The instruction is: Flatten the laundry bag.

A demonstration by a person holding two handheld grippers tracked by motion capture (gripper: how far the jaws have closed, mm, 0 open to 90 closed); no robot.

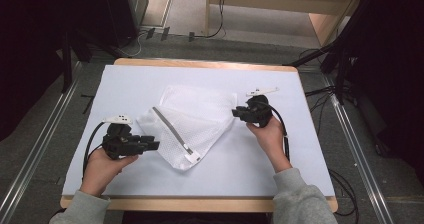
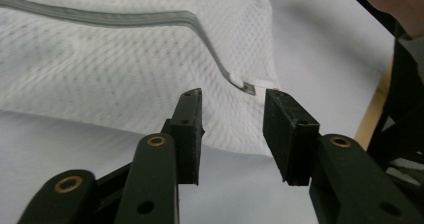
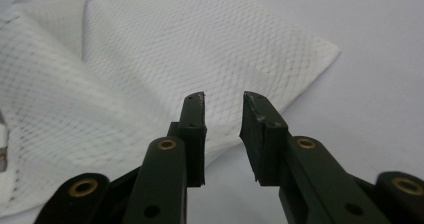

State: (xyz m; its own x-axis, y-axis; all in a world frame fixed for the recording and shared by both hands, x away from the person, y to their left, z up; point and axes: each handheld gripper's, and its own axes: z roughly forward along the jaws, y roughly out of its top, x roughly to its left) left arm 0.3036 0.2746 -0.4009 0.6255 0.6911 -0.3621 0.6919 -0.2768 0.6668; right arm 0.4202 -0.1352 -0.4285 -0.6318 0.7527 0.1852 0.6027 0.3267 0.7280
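White mesh laundry bag (image 1: 187,124) lies flat near the middle of the counter (image 1: 300,149), which is covered in a pale sheet with a wooden edge showing. The bag is folded, one layer overlapping another, and a grey zipper (image 1: 170,128) runs diagonally across it to a small pull tab (image 2: 248,86) at the lower corner. Left gripper (image 1: 150,145) sits at the bag's left edge, held in the left hand (image 1: 102,166); its fingers (image 2: 187,134) are spread wide, empty, with the zipper pull just beyond them in the left gripper view. Right gripper (image 1: 235,112) is at the bag's right corner, held in the right hand (image 1: 272,134); its fingers (image 3: 192,134) stand moderately apart, holding nothing, above the mesh edge. Grey sleeves (image 1: 305,199) enter from below.
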